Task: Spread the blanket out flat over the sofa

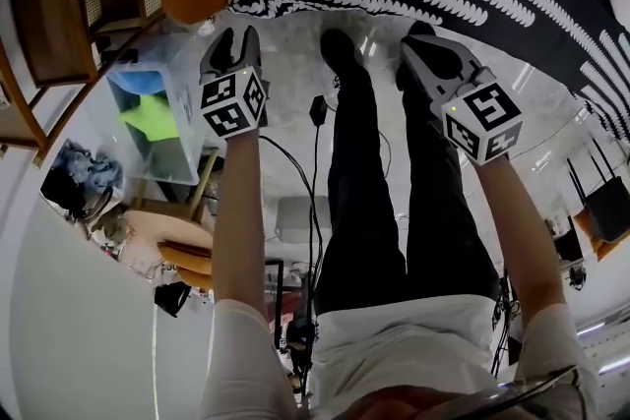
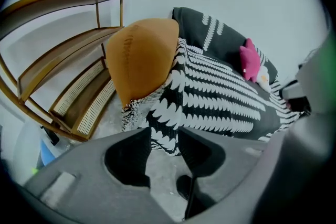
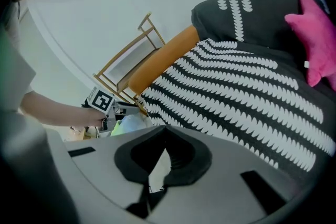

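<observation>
- A wooden shelf (image 2: 84,97) stands just beside the sofa's left end and plays no part in the task.
- The orange armrest (image 2: 142,57) at that end is bare. The blanket's near corner (image 2: 137,113) hangs down beside it and looks a little bunched.
- The left gripper (image 2: 164,135) has its jaws apart with nothing between the pads. It is pointed at that hanging front edge without touching it.
- The blanket (image 2: 220,97), black with white leaf rows, lies across the sofa seat and runs up over the back. Its stripes run straight with no large folds showing, so the spreading looks essentially done.
- The right gripper (image 3: 164,131) has its jaws closed tip to tip on nothing. It is held clear of the blanket's front edge.
- A pink cushion (image 3: 315,44) sits toward the sofa's right end, near the back; whether the blanket runs under it cannot be told.
- What is left, at most, seems to be tidying the left corner; the far right edge is not well shown.
</observation>
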`<state>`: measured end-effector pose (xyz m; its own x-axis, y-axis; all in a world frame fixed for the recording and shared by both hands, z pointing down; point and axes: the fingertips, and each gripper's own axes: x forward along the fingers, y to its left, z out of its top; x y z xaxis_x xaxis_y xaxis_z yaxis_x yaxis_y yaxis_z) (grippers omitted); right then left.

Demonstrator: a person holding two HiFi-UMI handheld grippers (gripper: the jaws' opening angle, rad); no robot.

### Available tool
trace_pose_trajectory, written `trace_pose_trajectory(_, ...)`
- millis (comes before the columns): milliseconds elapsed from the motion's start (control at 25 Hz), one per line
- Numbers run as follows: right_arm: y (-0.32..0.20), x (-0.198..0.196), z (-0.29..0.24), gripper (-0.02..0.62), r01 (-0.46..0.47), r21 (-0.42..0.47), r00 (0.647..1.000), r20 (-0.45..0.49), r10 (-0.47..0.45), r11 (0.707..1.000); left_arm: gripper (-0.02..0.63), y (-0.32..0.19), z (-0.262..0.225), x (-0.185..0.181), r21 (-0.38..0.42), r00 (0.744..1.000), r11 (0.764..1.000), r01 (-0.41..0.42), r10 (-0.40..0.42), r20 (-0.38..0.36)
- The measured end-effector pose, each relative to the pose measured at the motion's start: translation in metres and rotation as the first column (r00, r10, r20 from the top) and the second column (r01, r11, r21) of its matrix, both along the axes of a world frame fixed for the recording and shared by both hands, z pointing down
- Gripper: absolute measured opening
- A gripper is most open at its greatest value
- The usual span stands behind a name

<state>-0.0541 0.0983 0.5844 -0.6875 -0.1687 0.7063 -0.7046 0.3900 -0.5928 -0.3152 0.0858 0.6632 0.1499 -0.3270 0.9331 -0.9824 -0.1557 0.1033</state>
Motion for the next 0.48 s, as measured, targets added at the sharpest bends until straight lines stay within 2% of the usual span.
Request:
trace_pose_trajectory(200, 0.000, 0.009, -0.002, 0.003, -0.010, -0.003, 1.000, -0.009, 0.010, 1.000, 0.167, -0.009, 0.011, 0.007, -0.007, 0.999, 0.999, -0.032, 0.032, 0.006)
trace_pose_trajectory(480, -0.016, 0.026, -0.039, 0.003, -0.039, 0.025, 0.999, -0.030, 0.040, 0.999, 0.166, -0.014, -0.026, 0.036, -0.006, 0.997, 0.997, -0.078, 0.078, -0.022)
